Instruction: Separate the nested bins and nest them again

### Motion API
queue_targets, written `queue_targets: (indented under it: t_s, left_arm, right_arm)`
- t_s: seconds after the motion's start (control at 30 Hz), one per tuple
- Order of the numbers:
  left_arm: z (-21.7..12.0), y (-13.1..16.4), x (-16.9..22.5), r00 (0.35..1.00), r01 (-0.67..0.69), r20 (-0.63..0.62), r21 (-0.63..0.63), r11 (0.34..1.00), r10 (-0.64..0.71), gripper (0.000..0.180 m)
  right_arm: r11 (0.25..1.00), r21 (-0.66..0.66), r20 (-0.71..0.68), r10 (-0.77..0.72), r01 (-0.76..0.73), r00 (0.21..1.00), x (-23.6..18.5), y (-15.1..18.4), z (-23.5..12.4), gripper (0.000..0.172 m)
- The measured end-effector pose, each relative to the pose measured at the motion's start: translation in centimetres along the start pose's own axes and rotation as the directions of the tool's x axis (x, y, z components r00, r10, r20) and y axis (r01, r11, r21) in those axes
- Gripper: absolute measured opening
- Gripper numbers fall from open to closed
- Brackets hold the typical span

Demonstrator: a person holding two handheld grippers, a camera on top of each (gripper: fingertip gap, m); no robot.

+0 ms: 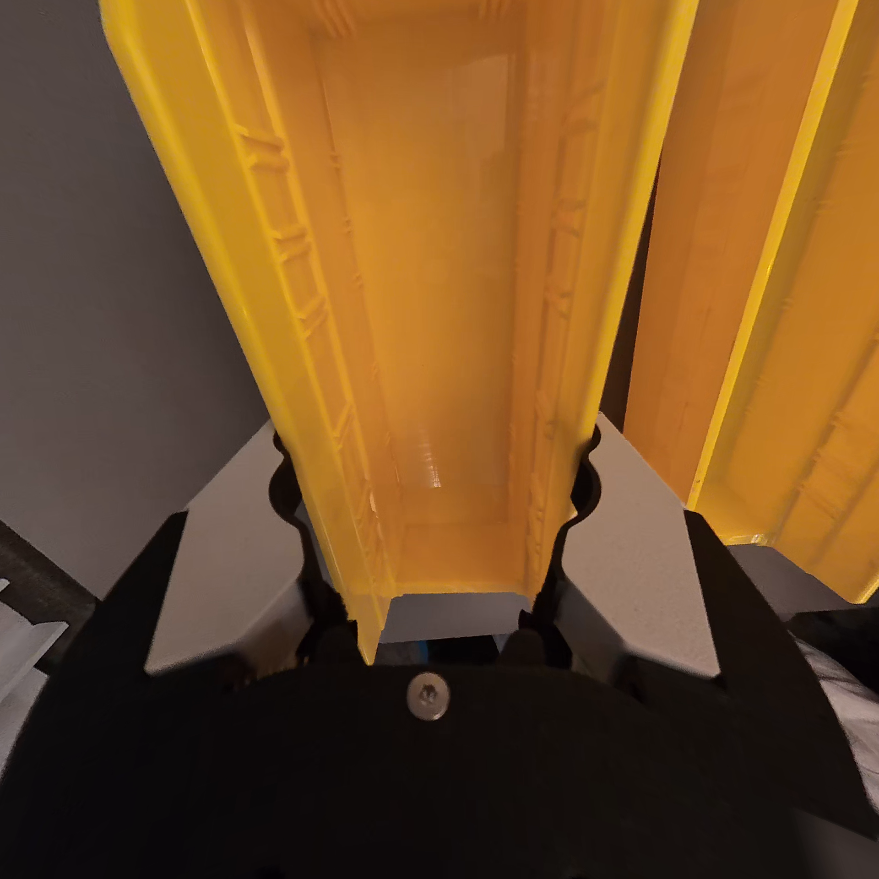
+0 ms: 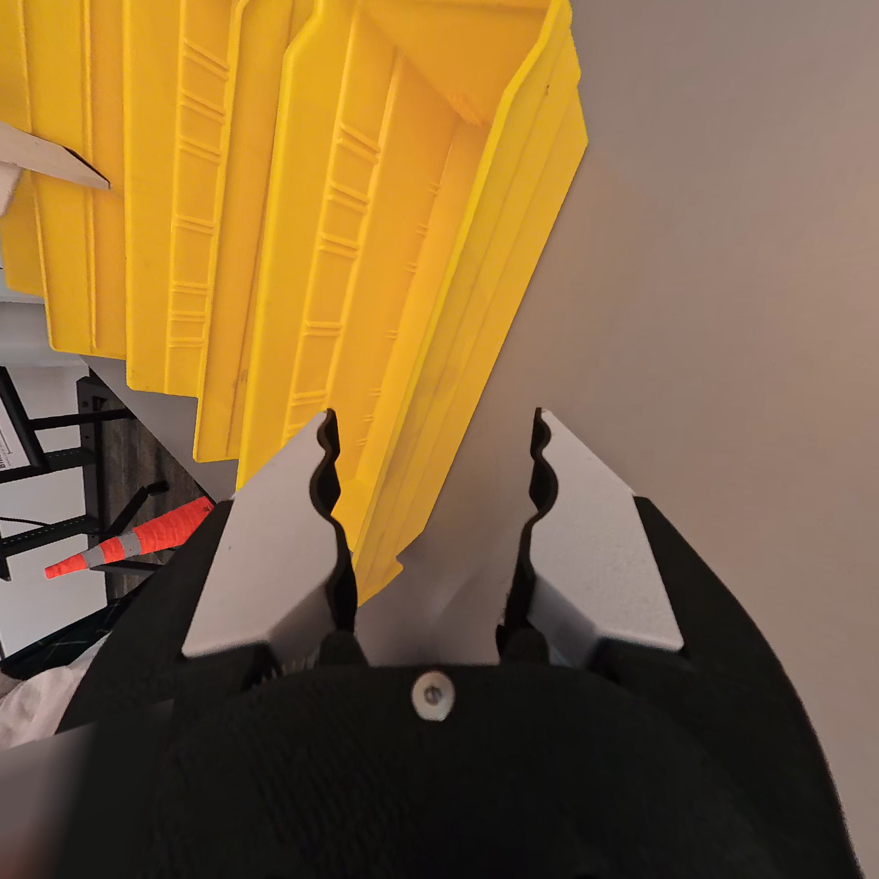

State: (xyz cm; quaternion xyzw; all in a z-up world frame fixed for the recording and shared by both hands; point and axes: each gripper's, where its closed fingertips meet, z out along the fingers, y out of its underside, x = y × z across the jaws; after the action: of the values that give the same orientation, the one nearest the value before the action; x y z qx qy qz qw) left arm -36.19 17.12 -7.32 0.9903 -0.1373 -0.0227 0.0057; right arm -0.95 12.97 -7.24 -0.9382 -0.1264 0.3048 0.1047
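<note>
The left gripper (image 1: 435, 475) has its fingers clamped across a long yellow plastic bin (image 1: 428, 285) – keep it level. The right gripper (image 2: 435, 475) gapes empty beside the staggered bins (image 2: 333, 238) on the grey counter (image 2: 713, 285) – brace them.

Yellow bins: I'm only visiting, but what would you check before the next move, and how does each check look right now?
1. Left gripper astride one yellow bin, fingers against both walls: ok.
2. Grip firm enough to lift: cannot tell.
3. Neighbouring bin stands apart from the gripped one: ok.
4. Right gripper holding anything: not ok; jaws open, right finger clear of the bin edge.
5. Room on the bare table beside the bins: ok.
</note>
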Motion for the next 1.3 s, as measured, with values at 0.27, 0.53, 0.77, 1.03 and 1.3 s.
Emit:
queue_targets:
  t_s: [0.27,0.53,0.77,1.03,1.3]
  left_arm:
    - [-1.2,-0.5,-0.1,1.000,-0.005,0.014,0.022,1.000,0.005,0.115]
    - [-5.2,-0.9,-0.7,1.000,0.003,0.015,0.062,0.998,-0.004,0.116]
    - [-10.6,0.4,-1.7,1.000,-0.004,0.031,0.072,0.997,0.002,0.117]
    - [-14.9,3.0,-8.4,0.992,0.021,0.126,0.049,0.999,-0.027,0.118]
    - [-6.6,4.2,-15.6,0.975,0.107,0.200,-0.021,0.994,-0.101,0.114]
  right_arm:
    - [1.000,-0.012,0.002,0.000,0.000,1.000,0.0,0.2,0.1,0.081]
    - [1.000,-0.019,0.003,0.004,-0.004,1.000,0.2,0.3,0.2,0.081]
    - [1.000,-0.024,0.006,0.006,-0.006,1.000,0.3,0.4,0.2,0.081]
    - [0.999,-0.028,-0.002,0.016,-0.016,1.000,0.7,0.6,0.1,0.081]
    - [0.999,-0.031,-0.021,0.023,-0.024,1.000,0.9,0.6,0.3,0.080]
